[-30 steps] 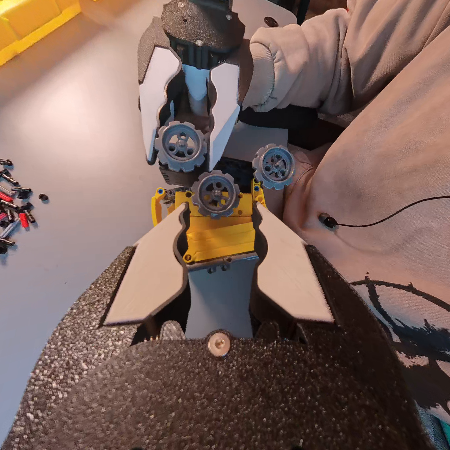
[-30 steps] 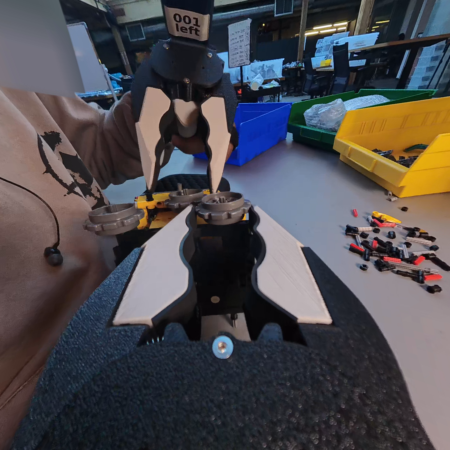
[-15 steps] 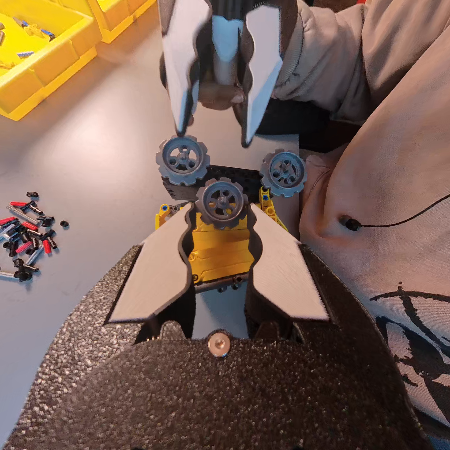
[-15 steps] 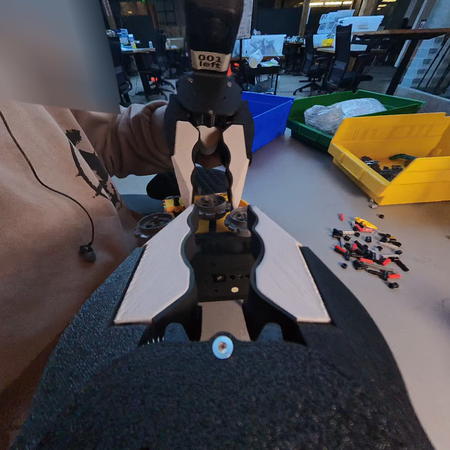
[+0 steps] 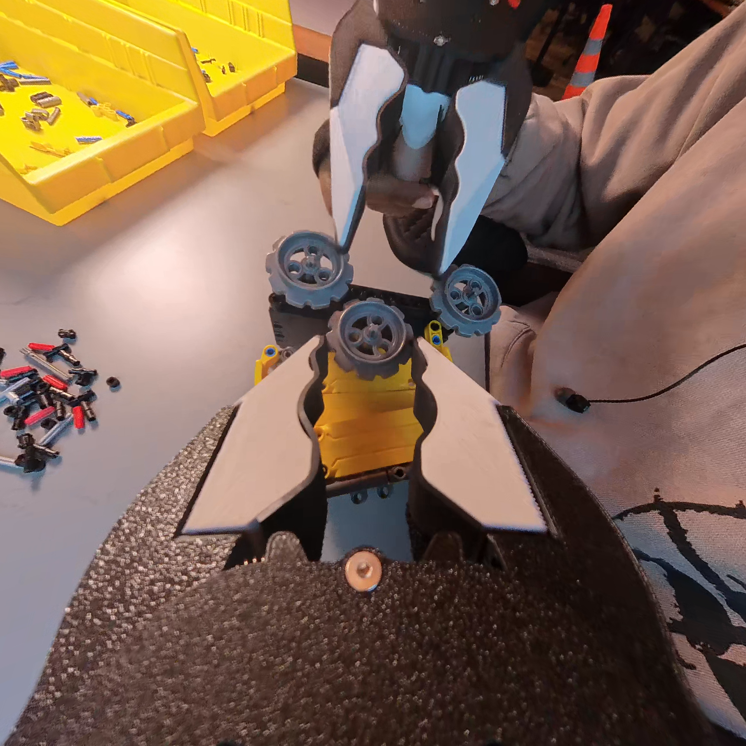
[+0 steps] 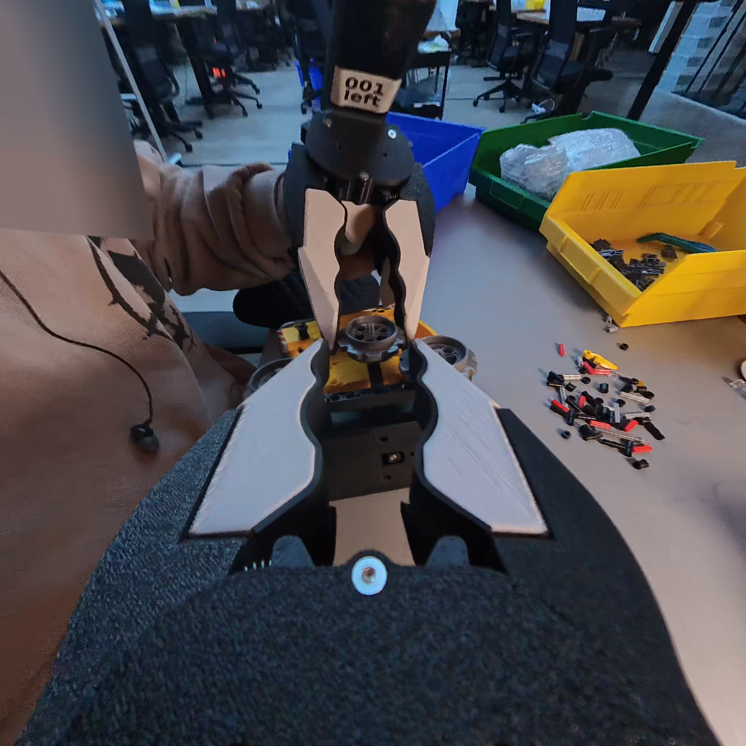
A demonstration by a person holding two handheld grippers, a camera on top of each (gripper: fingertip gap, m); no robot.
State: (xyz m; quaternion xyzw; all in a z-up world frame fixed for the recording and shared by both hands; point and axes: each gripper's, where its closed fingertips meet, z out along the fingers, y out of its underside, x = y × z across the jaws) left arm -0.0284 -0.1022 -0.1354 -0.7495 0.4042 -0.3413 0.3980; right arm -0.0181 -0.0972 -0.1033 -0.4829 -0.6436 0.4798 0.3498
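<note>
A small building-brick vehicle with a yellow body point(image 5: 363, 424), a black block point(image 6: 367, 444) and three grey toothed wheels sits low over the grey table point(image 5: 161, 282). My left gripper point(image 5: 369, 347) is shut on the yellow body, with one wheel point(image 5: 369, 337) between its fingertips. In the right wrist view it point(image 6: 369, 339) comes down from above around that wheel. My right gripper point(image 5: 391, 258) is open opposite it. Its tips are at the two far wheels point(image 5: 309, 274) point(image 5: 468, 300). In its own view my right gripper point(image 6: 369, 351) frames the black block.
Yellow bins point(image 5: 101, 121) with small parts stand at the back. A pile of red and black pins point(image 5: 40, 399) lies on the table. A blue bin point(image 6: 444, 157), a green bin point(image 6: 524, 193) and a yellow bin point(image 6: 646, 258) stand farther off. The person's beige hoodie point(image 5: 605, 282) is close by. My left and right fingertips are right by each other.
My right gripper has drawn back and up from the wheel it straddled, and its tips now rest by the two far wheels. My left gripper keeps its hold on the model.
</note>
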